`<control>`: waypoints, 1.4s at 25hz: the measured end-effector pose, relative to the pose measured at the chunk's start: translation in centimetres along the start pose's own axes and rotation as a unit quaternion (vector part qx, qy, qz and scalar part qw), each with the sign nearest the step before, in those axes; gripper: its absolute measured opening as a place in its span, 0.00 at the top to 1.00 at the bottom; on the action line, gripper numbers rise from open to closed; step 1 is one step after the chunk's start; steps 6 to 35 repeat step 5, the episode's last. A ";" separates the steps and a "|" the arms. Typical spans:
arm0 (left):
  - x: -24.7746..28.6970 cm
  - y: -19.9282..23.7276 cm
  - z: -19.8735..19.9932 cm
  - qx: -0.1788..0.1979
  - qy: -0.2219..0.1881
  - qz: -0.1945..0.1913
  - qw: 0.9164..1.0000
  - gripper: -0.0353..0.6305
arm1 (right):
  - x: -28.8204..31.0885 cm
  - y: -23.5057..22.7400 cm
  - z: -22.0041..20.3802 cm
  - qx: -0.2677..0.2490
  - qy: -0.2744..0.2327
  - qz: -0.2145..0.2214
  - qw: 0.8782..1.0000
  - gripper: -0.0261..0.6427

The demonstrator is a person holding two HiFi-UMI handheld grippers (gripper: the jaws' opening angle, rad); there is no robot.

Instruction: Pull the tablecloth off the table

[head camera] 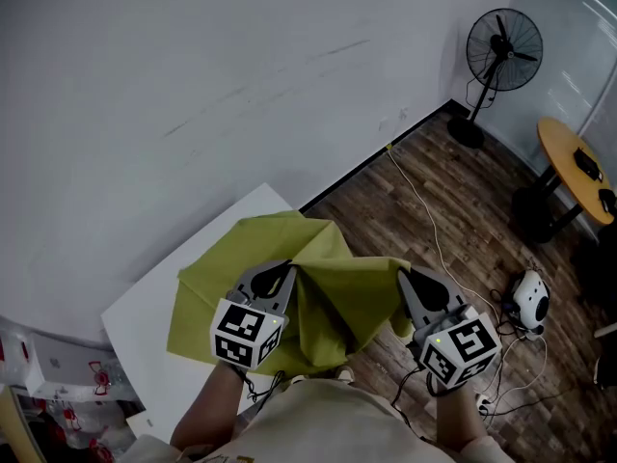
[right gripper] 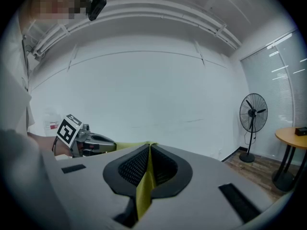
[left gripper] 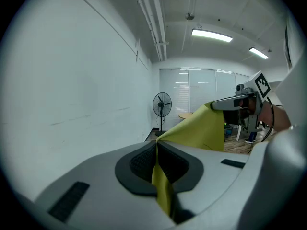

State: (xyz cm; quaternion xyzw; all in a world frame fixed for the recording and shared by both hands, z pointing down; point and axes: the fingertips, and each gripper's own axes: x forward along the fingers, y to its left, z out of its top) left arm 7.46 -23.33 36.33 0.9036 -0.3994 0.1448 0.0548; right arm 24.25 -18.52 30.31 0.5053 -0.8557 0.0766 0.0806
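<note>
A yellow-green tablecloth (head camera: 333, 292) hangs crumpled between my two grippers, partly still lying on the white table (head camera: 159, 307). My left gripper (head camera: 280, 276) is shut on one edge of the cloth; in the left gripper view the fabric (left gripper: 160, 178) is pinched between the closed jaws and stretches toward the right gripper (left gripper: 225, 104). The right gripper (head camera: 413, 280) is shut on the other edge, out past the table's end over the floor. In the right gripper view the cloth (right gripper: 144, 186) runs through the closed jaws, with the left gripper (right gripper: 103, 143) beyond.
A white wall runs behind the table. A standing fan (head camera: 496, 61) and a round wooden table (head camera: 574, 167) are on the wood floor at the right. A white cable (head camera: 424, 210) and a small white device (head camera: 528, 299) lie on the floor. Boxes (head camera: 58, 389) sit at the lower left.
</note>
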 end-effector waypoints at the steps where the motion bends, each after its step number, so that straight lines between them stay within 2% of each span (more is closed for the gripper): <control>1: -0.1 0.0 0.0 0.000 0.000 0.000 1.000 0.91 | -0.1 0.0 0.0 -0.001 0.001 0.000 1.000 0.91; 35: -0.3 -0.2 0.0 -0.004 0.000 -0.001 1.000 0.91 | -0.2 0.3 0.3 -0.007 0.002 0.006 1.000 0.91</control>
